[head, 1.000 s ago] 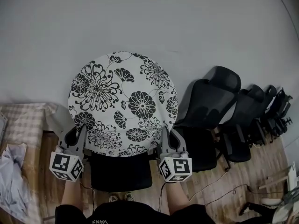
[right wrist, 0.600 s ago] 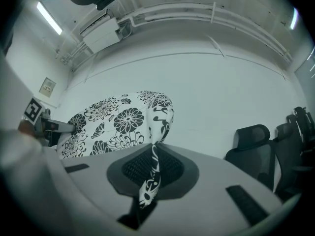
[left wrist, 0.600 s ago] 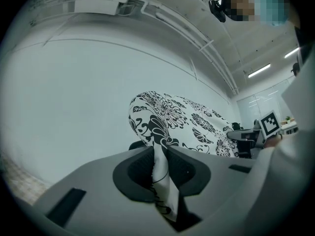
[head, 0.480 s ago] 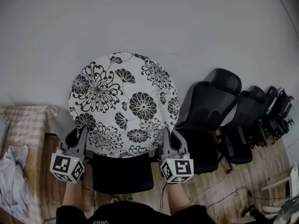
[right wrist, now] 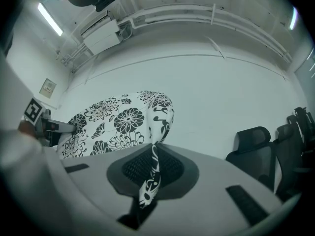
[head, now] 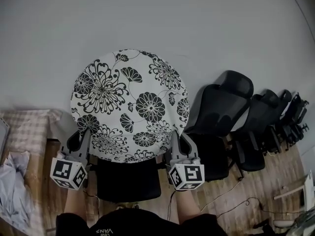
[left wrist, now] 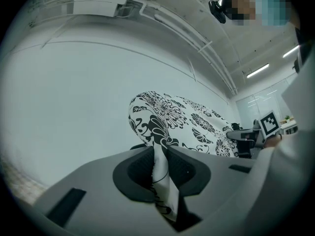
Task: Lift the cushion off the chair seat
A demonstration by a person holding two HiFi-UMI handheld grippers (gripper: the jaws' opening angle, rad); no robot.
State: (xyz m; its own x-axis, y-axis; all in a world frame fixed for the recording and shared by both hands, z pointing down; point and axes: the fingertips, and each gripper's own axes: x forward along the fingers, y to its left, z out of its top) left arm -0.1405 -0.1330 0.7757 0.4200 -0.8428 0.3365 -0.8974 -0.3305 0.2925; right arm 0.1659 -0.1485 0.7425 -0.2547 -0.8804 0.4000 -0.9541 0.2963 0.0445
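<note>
Round white black-flowered fabric cushion (head: pixel 130 102) held above the black chair seat (head: pixel 127 180); left claw (head: pixel 80 144) and right claw (head: pixel 178 146) each pinch its rim on opposite sides, so 2 grips share the weight.

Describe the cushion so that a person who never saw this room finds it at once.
Look at the pale wall with a row of black office chairs along it. Above the leftmost chair, the left gripper and right gripper hold up the cushion. It alone is round and white with black flowers.
</note>
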